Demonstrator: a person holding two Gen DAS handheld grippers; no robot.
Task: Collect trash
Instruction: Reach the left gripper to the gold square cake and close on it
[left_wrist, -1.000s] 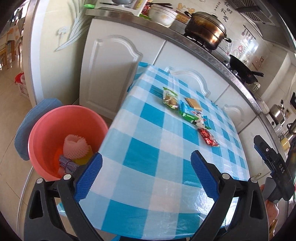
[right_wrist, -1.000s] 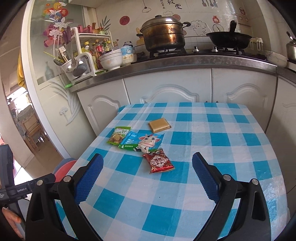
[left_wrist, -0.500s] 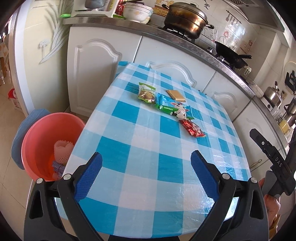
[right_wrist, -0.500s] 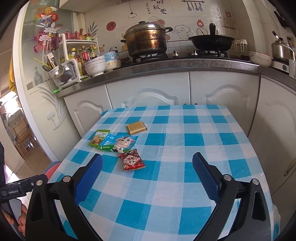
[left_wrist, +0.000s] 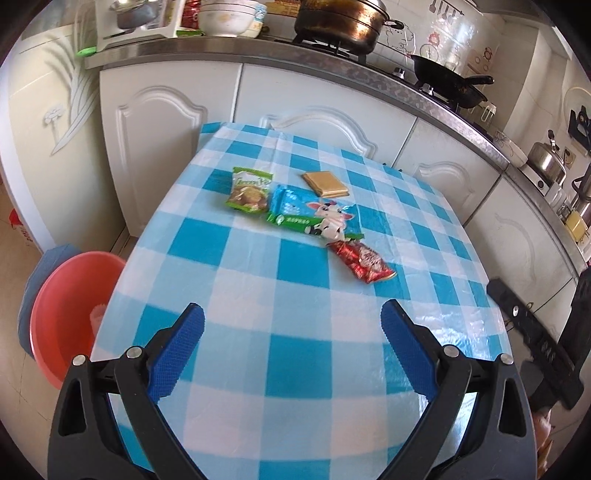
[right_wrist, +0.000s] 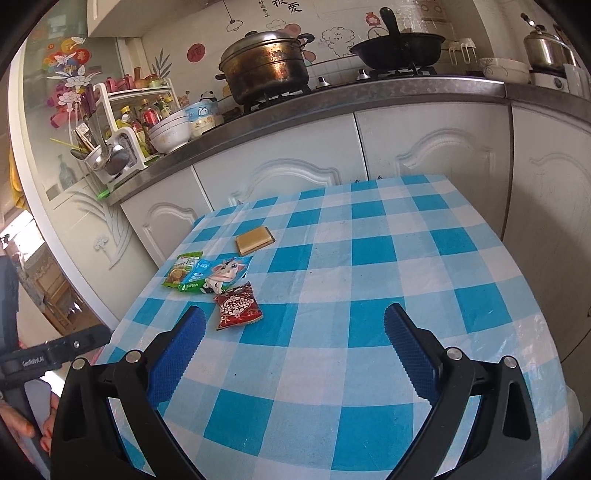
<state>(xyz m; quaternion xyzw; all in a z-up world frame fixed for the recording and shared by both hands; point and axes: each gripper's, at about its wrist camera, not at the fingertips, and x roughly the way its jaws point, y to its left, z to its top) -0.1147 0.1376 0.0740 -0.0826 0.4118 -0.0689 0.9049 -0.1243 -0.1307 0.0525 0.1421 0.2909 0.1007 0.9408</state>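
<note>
Both claws are hanging over the near edge of the checked surface, and neither is carrying anything. The left claw is gaping wide, blue pads well apart, nothing between them. The right claw is spread just as wide and just as empty. By the look of it, this is the approach step: no wrapper is being touched yet.

Moving out from the right claw, the red packet is lying flat just ahead of its left pad, nearest of the lot. It looks like the natural first pick; the next move is probably calling for a short reach forward and down, then a pinch on a thin, crinkly edge that may slip.

Beyond it, the blue cow packet is touching the red one's far corner, and the green packet is overlapping its left end. Farther still, the tan square is sitting apart.

Off the surface's left side, on the floor, the pink bucket is waiting, apparently the drop point.

The surface is hiding part of the bucket; only a pale scrap is showing inside. The print on the packets is too small to read.
</note>
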